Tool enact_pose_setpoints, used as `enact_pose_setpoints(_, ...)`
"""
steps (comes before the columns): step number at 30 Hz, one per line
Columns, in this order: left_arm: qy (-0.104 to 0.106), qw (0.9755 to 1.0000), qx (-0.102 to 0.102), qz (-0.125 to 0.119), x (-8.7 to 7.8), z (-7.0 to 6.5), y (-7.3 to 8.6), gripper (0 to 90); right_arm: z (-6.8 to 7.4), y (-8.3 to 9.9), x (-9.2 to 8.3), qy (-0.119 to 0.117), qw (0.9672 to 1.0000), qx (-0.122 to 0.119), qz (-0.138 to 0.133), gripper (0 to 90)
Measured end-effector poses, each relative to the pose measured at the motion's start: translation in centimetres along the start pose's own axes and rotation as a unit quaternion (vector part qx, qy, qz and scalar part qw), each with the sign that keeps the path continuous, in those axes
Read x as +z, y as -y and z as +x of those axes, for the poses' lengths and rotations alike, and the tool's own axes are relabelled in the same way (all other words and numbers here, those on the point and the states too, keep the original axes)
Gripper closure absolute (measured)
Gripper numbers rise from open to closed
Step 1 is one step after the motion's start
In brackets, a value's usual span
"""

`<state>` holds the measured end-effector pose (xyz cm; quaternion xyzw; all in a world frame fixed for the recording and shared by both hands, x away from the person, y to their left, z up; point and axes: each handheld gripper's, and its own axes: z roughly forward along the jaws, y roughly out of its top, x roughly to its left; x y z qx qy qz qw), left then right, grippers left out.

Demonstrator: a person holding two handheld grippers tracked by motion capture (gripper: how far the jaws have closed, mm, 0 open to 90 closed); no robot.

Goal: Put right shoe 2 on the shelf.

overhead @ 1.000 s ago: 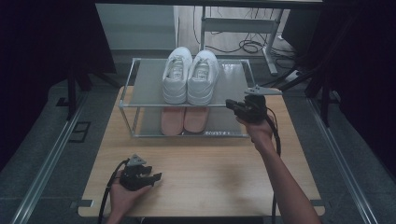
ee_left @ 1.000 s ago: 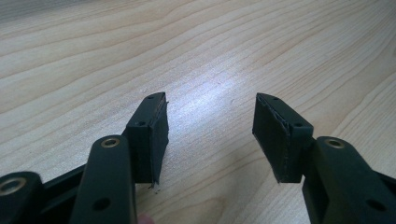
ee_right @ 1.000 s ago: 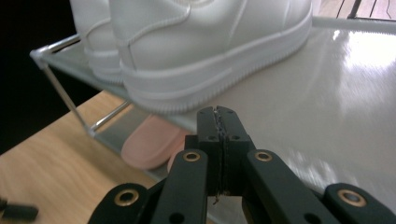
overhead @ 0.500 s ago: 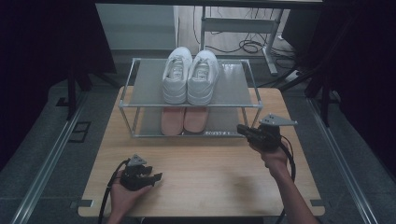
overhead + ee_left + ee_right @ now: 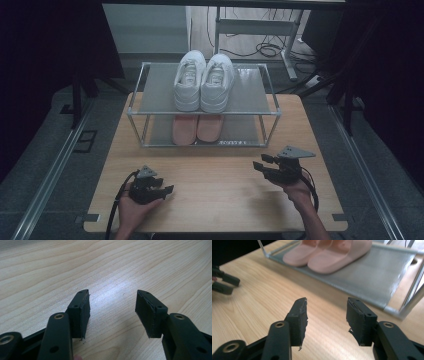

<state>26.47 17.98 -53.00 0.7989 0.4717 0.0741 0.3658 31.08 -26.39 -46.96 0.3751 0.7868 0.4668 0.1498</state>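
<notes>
Rested low over near worktop (image 5: 215, 185): left gripper (image 5: 162, 189) and right gripper (image 5: 260, 165), fingers wide, empty; right's just opening. Shoes (image 5: 202, 82) already racked.

No text, brand or number can be read anywhere; a small dark strip of marking sits on the front lower rail of the shoe rack (image 5: 145, 112), just below the pink slippers (image 5: 197, 127), but it is too small and blurred to make out
</notes>
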Motion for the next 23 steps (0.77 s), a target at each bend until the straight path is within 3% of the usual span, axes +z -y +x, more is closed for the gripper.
enact_pose_setpoints(10, -0.001, 1.0000, 0.000, -0.001, 0.0, 0.0, 0.0, 45.9, -0.1, 2.9, 1.8, 0.011, 0.9990, -0.004, 0.042, 41.8)
enact_pose_setpoints(23, -0.002, 1.0000, -0.002, -0.003, -0.1, 0.0, 0.0, 45.9, -0.1, 3.1, 1.5, 0.022, 0.9995, -0.002, 0.025, 41.8)
